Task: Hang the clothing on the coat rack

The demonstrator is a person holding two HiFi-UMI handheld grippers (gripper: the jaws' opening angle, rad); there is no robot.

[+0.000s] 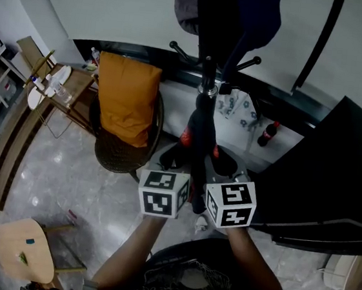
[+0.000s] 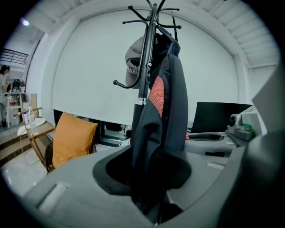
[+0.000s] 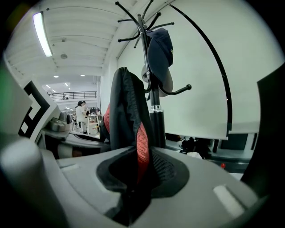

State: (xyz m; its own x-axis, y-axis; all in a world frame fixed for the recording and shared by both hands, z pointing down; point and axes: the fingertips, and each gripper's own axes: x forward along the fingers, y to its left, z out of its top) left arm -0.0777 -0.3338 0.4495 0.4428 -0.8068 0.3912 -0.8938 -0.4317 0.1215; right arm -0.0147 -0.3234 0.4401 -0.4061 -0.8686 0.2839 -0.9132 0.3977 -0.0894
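A dark jacket point(image 1: 197, 143) with a red lining hangs down along the black coat rack point(image 1: 205, 85); its collar sits up by the hooks point(image 2: 167, 49). Both grippers are at its lower part, side by side. My left gripper point(image 2: 149, 196) has the jacket point(image 2: 167, 111) running down between its jaws, which stand apart without pinching the cloth. My right gripper point(image 3: 133, 191) is shut on a fold of the jacket point(image 3: 124, 111) with the red lining showing. In the head view the left gripper point(image 1: 181, 155) and right gripper point(image 1: 220, 168) flank the pole.
A grey cap point(image 2: 132, 62) and a navy cap point(image 3: 159, 53) hang on the rack hooks. An orange cushion point(image 1: 126, 99) leans on a wicker chair to the left. A cola bottle point(image 1: 268, 133) stands behind, a black desk point(image 1: 333, 178) to the right, a round wooden stool point(image 1: 23, 246) near left.
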